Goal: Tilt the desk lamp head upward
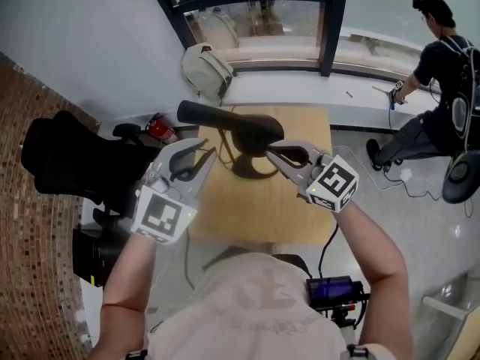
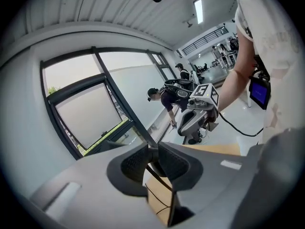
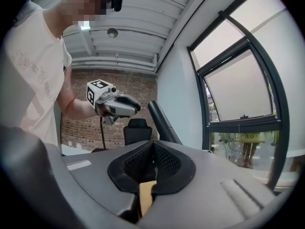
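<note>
L gripper point(image 1: 204, 154): fingers point(image 2: 131, 163) a slit apart, nothing in them. R gripper point(image 1: 268, 150): fingers point(image 3: 167, 161) closed tip to tip, empty, just beside lamp head point(image 1: 232, 126). Head hangs over far half of surface point(image 1: 300, 216). Neither has hold, so prob. between grips, or tilt done. Next, if more tilt needed: open R, take head's end, raise it w/o shifting the base.

Lamp head point(image 1: 251, 130) over far desk point(image 1: 300, 208) edge, near half bare, chair point(image 1: 60, 160) close left
</note>
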{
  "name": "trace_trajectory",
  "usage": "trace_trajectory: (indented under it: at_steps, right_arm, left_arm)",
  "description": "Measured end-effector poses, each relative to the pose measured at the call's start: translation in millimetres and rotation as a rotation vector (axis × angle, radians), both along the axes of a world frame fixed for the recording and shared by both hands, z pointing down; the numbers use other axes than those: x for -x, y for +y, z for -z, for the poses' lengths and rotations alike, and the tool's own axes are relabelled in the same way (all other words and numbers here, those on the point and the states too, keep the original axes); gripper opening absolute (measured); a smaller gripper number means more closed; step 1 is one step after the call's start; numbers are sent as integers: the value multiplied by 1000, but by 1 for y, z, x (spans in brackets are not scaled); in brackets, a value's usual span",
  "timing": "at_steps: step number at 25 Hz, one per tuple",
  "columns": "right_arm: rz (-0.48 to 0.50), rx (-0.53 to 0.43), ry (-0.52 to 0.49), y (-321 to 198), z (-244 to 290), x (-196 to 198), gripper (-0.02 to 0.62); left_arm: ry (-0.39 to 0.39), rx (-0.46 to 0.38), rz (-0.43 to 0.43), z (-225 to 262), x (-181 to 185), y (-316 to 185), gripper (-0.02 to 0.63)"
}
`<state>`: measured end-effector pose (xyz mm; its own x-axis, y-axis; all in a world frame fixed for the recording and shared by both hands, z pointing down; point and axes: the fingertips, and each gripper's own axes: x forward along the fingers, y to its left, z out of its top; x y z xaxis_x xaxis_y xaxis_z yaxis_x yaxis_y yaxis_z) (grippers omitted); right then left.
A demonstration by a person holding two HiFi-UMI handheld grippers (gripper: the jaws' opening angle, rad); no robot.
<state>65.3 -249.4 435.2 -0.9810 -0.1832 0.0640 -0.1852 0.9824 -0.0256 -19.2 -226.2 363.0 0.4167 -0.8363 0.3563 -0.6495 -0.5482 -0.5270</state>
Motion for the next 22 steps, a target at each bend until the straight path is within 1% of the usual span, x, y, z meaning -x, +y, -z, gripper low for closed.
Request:
trace_trajectory:
  at_steps: [5, 7, 8, 10, 13, 15, 17, 19, 22]
  right_arm:
    - [34, 53, -50, 16, 14, 27, 14]
    - [30, 63, -53, 18, 13, 32, 14]
    - [22, 62, -53, 17, 13, 33, 14]
    - [5, 64, -54, 15, 14, 34, 14]
    - [-10, 56, -57, 11, 19, 37, 14]
    - [-24, 57, -56, 13, 22, 37, 14]
    - [-45, 85, -65, 21, 19, 37, 14]
    - [-58, 95, -70, 25, 16, 39, 14]
    - [-61, 75, -59, 25, 14, 44, 14]
  left_arm:
    - [118, 32, 49, -7, 14, 3, 61]
    - [141, 40, 52, -9, 17, 2, 61]
    - [138, 39, 50, -10, 18, 2, 60]
    - [93, 22, 46, -9, 21, -1, 60]
    - [-34, -40, 42, -3, 27, -7, 61]
    - [-109, -73, 20, 1, 25, -6, 62]
    - [-173, -83, -16, 0, 21, 2, 76]
    - [-220, -101, -48, 0, 19, 5, 90]
    - [-262, -151, -64, 8, 22, 1, 106]
